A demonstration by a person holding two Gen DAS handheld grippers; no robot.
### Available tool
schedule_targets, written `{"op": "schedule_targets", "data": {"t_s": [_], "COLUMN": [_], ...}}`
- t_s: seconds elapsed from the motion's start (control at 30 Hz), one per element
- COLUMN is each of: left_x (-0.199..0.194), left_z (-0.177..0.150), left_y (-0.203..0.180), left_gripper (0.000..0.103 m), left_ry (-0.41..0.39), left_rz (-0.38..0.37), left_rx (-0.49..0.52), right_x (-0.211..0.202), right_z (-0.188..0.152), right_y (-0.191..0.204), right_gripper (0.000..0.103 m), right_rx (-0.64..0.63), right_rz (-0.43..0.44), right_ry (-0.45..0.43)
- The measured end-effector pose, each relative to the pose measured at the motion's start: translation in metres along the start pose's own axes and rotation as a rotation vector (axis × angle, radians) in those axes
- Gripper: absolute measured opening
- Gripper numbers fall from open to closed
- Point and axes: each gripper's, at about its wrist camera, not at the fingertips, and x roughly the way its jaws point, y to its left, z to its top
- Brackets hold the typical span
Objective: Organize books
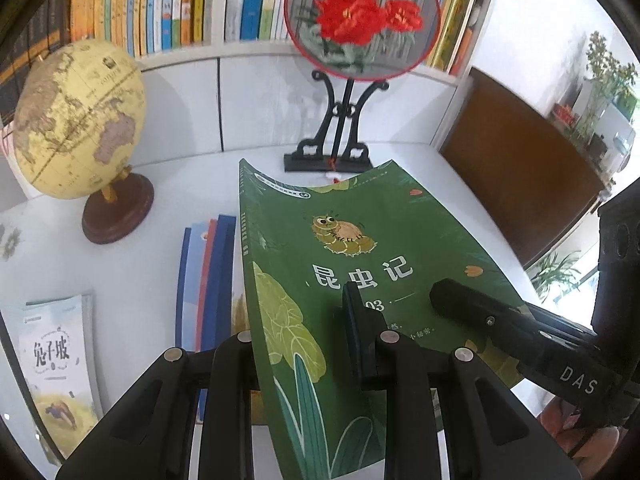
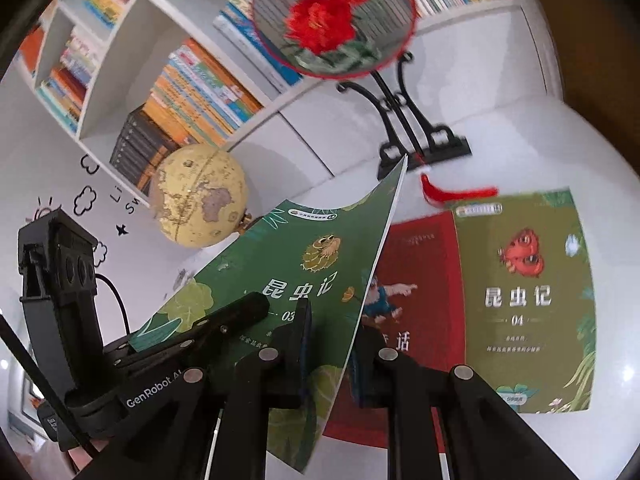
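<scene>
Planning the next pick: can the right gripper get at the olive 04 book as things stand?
Probably not yet. The right gripper is shut on the green 03 book, which the left gripper also clamps. The olive 04 book lies flat, cover unobstructed, partly overlapping the red book, so access looks free once 03 is released.

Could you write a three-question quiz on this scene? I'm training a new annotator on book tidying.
1. True or false: both grippers grip the dark green book.
2. Which lies flat on the table: A the olive book, B the globe, C the embroidered fan?
3. What stands left of the fan's stand in the left wrist view?

Key: 1 true: left gripper and right gripper both clamp it. 2 A. 3 the globe.
</scene>
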Motion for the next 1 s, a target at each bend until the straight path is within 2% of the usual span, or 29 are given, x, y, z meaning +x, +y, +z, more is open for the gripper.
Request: {"op": "schedule_targets", "data": {"t_s": [0.4,0.7,1.0], "left_x": [-0.055,-0.100,-0.132], "left_z": [-0.004,-0.007,-0.012], "left_y": [-0.002,0.005,0.035], "left_gripper": [0.021,0.021,0.021], "left_ry": [-0.127,-0.190,-0.222], "left_rz": [-0.002,0.068,0.131], "left_rx": [-0.009,0.028,0.006], "right_x": [-0.042,-0.061,-0.058], "right_z": [0.004,0.005,0.000], "right_y": [0.045,0.084,0.132], "right_gripper": [0.016,0.016,0.016], "right_rx": [-0.082,-0.101,-0.153], "right_rz": [-0.004,0.050,0.082], "right_ry": [-0.064,-0.091,-0.086]}}
